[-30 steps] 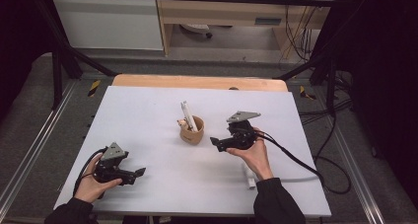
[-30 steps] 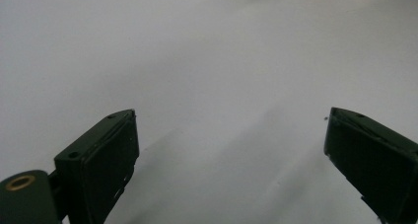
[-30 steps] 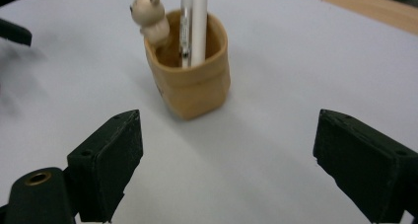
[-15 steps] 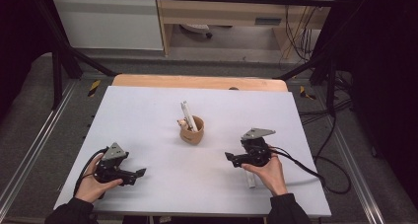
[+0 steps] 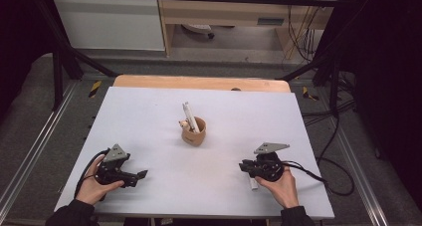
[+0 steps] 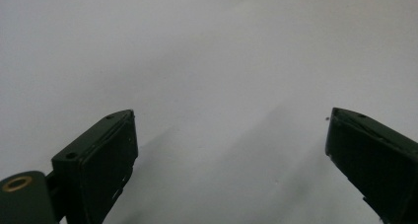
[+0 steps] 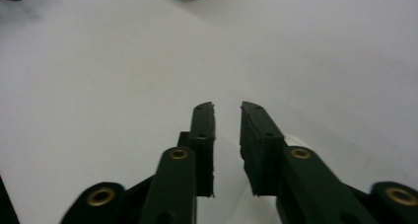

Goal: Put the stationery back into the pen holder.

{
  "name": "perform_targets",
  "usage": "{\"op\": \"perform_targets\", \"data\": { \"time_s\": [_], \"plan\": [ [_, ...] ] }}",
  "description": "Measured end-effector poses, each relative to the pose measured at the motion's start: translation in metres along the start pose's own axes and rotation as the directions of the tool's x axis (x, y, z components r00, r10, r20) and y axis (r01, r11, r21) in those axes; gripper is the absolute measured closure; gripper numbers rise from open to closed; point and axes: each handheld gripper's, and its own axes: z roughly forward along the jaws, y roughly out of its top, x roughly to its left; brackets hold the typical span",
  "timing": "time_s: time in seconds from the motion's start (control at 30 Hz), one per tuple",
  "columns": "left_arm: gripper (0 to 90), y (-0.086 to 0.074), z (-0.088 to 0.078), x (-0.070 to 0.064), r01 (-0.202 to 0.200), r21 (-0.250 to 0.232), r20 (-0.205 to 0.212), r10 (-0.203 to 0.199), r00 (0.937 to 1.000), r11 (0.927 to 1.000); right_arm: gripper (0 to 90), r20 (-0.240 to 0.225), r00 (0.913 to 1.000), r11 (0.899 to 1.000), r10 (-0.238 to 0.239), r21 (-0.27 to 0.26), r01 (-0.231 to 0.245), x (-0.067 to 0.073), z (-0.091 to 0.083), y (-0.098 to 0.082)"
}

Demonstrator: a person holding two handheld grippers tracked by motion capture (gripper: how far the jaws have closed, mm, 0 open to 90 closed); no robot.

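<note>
1. Wooden cup (image 5: 193, 132) stands near the middle of the white table top (image 5: 149, 111) as it did a second ago, with a white tube (image 5: 190, 116) leaning out of it toward the far edge.
2. A second ago the right gripper (image 5: 242, 166) was close beside the cup's right side; now it sits lower in the high view, well off to the cup's near right.
3. Its jaws have just been closing and now stand almost together, a narrow slit left between the pads, nothing in it.
4. The right hand (image 5: 281, 182) holds that gripper low over the table, jaws pointing left across the surface, with a small white object (image 5: 253, 181) lying under it.
5. The left gripper (image 5: 141, 174), to the cup's near left, has not shifted; its jaws are wide apart with nothing between them, pointing right, and the left hand (image 5: 92, 185) grips it from behind.
6. Bare table runs between the two grippers and all round the cup; both hands sit close to the near edge, and a wooden strip (image 5: 199, 82) shows beyond the far edge.
</note>
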Motion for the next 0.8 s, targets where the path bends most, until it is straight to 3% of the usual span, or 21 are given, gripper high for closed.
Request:
{"op": "perform_targets", "data": {
  "time_s": [0.17, 0.43, 0.8],
  "plan": [
    [5.6, 0.0, 0.0, 0.0, -0.002, 0.002, 0.001, 0.002, 1.0, 1.0, 90.0, -0.018, 0.9998, 1.0, 0.012, 0.017, -0.012, 0.002, -0.005, -0.009],
    [5.6, 0.0, 0.0, -0.001, -0.005, 0.002, 0.004, 0.005, 1.0, 1.0, 90.0, -0.032, 0.9988, 0.997, 0.036, 0.068, -0.033, 0.004, -0.007, -0.025],
    [5.6, 0.0, 0.0, -0.002, -0.007, 0.003, 0.005, 0.007, 1.0, 1.0, 90.0, -0.032, 0.9988, 0.996, 0.037, 0.085, -0.034, 0.005, -0.009, -0.033]
  ]
}}
